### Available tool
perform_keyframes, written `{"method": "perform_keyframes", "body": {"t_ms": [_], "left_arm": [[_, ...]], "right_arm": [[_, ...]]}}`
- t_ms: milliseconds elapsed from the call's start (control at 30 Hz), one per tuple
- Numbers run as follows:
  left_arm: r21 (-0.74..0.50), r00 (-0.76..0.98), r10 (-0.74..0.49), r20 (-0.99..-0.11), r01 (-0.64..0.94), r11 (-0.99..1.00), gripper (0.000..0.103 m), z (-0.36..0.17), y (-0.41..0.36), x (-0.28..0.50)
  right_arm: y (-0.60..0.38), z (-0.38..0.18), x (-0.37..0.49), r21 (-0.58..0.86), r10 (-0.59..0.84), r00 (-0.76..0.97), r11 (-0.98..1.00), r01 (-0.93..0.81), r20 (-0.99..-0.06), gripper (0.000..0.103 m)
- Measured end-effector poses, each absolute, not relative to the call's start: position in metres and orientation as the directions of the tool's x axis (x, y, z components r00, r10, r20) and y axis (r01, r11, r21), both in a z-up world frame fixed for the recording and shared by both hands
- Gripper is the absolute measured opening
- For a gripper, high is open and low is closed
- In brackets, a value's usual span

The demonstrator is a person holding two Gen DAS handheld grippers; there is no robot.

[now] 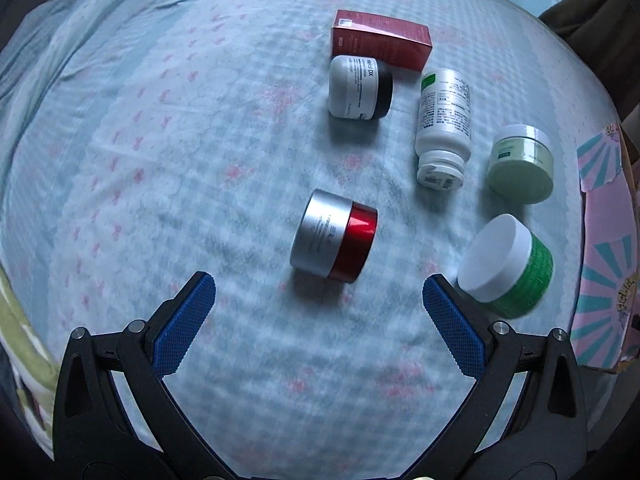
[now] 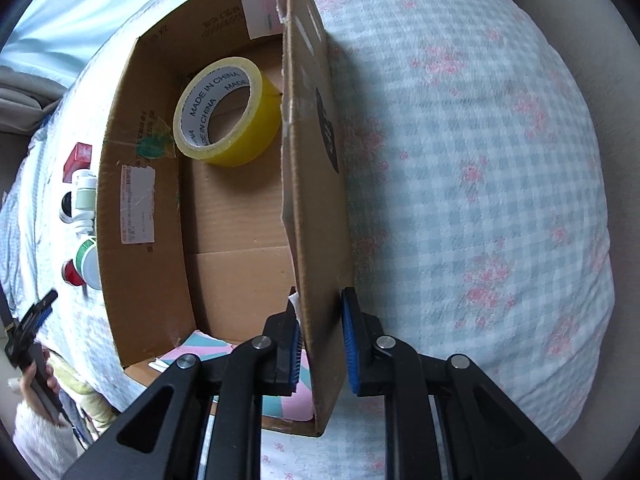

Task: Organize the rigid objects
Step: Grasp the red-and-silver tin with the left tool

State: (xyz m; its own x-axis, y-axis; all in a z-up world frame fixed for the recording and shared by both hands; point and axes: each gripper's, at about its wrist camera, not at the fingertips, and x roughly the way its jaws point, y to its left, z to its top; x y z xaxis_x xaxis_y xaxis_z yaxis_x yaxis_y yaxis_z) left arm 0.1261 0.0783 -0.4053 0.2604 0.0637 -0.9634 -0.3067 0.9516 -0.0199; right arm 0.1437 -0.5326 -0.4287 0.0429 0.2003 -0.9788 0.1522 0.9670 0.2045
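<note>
On the checked bedcover (image 1: 160,160) lie a silver-and-red jar (image 1: 334,236), a green jar with a white lid (image 1: 506,264), a pale green jar (image 1: 520,164), a white bottle (image 1: 442,128), a white-and-black jar (image 1: 360,88) and a red carton (image 1: 380,40). My left gripper (image 1: 319,280) hangs open just above the silver-and-red jar, touching nothing. My right gripper (image 2: 320,300) is shut on the side wall of the cardboard box (image 2: 310,140). A yellow tape roll (image 2: 228,112) sits inside the box.
The box's patterned pink-and-teal outside (image 1: 608,248) stands right of the jars. In the right wrist view the jars (image 2: 82,200) show beyond the box's left wall, with the left gripper (image 2: 32,320) and a hand (image 2: 28,384) below them. Bedcover (image 2: 480,200) stretches right of the box.
</note>
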Motion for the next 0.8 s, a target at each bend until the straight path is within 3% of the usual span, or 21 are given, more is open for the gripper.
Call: {"method": "perform_keyframes", "body": {"t_ms": [67, 200, 267, 367, 433, 800], "left_arm": [[-0.030, 0.270, 0.051, -0.961, -0.287, 0.957, 0.102, -0.422, 0.081, 0.135], [-0.037, 0.271, 0.035, -0.962, -0.256, 0.966, 0.074, -0.448, 0.088, 0.144], [-0.042, 0.273, 0.025, -0.962, -0.238, 0.970, 0.071, -0.454, 0.090, 0.145], [-0.057, 0.286, 0.006, -0.958, -0.211, 0.976, 0.056, -0.457, 0.092, 0.147], [-0.068, 0.297, -0.011, -0.955, -0.182, 0.981, 0.039, -0.455, 0.090, 0.149], [-0.046, 0.292, 0.009, -0.956, -0.181, 0.982, 0.038, -0.440, 0.093, 0.153]], "right_arm": [[-0.480, -0.437, 0.159, 0.188, 0.183, 0.045, 0.972, 0.140, -0.982, 0.017], [-0.433, -0.450, 0.173, 0.173, 0.167, 0.053, 0.975, 0.143, -0.985, 0.017], [-0.438, -0.449, 0.169, 0.166, 0.158, 0.059, 0.976, 0.144, -0.986, 0.017], [-0.442, -0.447, 0.163, 0.161, 0.152, 0.068, 0.976, 0.148, -0.986, 0.017], [-0.452, -0.444, 0.160, 0.165, 0.154, 0.076, 0.974, 0.156, -0.985, 0.017], [-0.481, -0.431, 0.146, 0.193, 0.176, 0.103, 0.963, 0.187, -0.979, 0.017]]}}
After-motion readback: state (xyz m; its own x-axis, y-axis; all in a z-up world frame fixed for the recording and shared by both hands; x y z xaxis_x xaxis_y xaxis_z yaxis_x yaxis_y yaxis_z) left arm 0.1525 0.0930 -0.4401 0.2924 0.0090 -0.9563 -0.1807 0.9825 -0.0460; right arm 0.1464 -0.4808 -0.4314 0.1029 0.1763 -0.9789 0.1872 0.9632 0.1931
